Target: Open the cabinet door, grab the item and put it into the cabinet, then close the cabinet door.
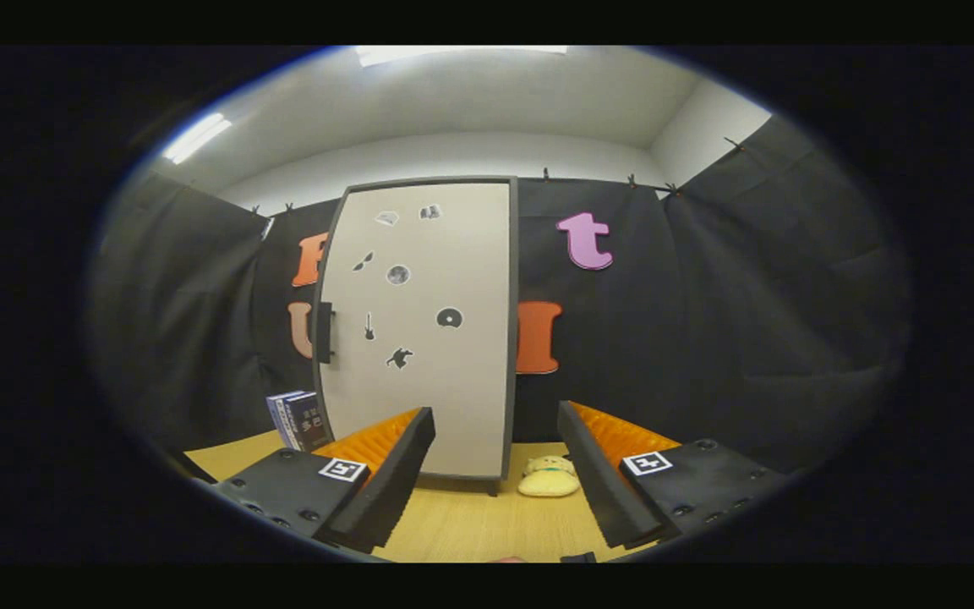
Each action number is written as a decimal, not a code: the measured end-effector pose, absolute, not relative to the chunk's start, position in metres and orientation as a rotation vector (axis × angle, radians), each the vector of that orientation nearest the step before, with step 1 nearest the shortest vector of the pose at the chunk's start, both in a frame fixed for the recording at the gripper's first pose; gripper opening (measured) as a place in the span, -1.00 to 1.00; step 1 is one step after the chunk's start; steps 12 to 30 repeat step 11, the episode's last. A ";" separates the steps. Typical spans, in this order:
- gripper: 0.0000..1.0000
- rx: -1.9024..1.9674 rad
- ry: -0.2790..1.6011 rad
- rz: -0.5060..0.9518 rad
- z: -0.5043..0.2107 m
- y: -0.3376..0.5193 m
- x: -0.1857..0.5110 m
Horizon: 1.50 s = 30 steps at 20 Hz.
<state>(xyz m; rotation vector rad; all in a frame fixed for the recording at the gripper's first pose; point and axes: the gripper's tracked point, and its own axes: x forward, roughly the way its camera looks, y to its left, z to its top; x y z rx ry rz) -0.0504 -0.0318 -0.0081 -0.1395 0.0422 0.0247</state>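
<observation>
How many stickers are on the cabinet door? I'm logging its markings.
6 on the cabinet door: two near the top, two below them, one at mid-height on the right, one lowest. A small dark mark by the handle may be a seventh. The gripper is open.

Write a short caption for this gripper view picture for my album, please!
Open tool faces the closed beige cabinet door, with a yellow plush toy on the wooden table.

The tongs point(495, 474) are spread wide with nothing between their fingers. Beyond them the cabinet point(419, 330) stands at the far edge of the worktop point(470, 524), its door shut, with a dark handle point(325, 332). A yellow plush toy point(548, 478) lies beside its base, and books point(299, 420) stand on the other side.
</observation>
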 end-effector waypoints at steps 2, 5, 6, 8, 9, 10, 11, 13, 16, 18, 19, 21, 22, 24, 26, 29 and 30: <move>0.89 -0.138 0.041 0.025 -0.008 -0.030 -0.049; 0.89 -0.134 0.040 0.029 -0.008 -0.029 -0.049; 0.89 -0.136 0.042 0.028 -0.008 -0.028 -0.048; 0.89 -0.139 0.047 0.027 -0.010 -0.029 -0.048; 0.89 -0.140 0.048 0.027 -0.011 -0.029 -0.048; 0.89 -0.139 0.049 0.027 -0.011 -0.029 -0.047; 0.89 -0.135 0.049 0.028 -0.011 -0.029 -0.047; 0.89 -0.135 0.049 0.028 -0.011 -0.029 -0.047; 0.89 -0.135 0.049 0.028 -0.011 -0.029 -0.047; 0.89 -0.135 0.049 0.028 -0.011 -0.029 -0.047; 0.89 -0.135 0.049 0.028 -0.011 -0.029 -0.047; 0.89 -0.135 0.049 0.028 -0.011 -0.029 -0.047; 0.89 -0.135 0.049 0.028 -0.011 -0.029 -0.047; 0.89 -0.135 0.049 0.028 -0.011 -0.029 -0.047; 0.89 -0.135 0.049 0.028 -0.011 -0.029 -0.047; 0.89 -0.135 0.049 0.028 -0.011 -0.029 -0.047; 0.89 -0.135 0.049 0.028 -0.011 -0.029 -0.047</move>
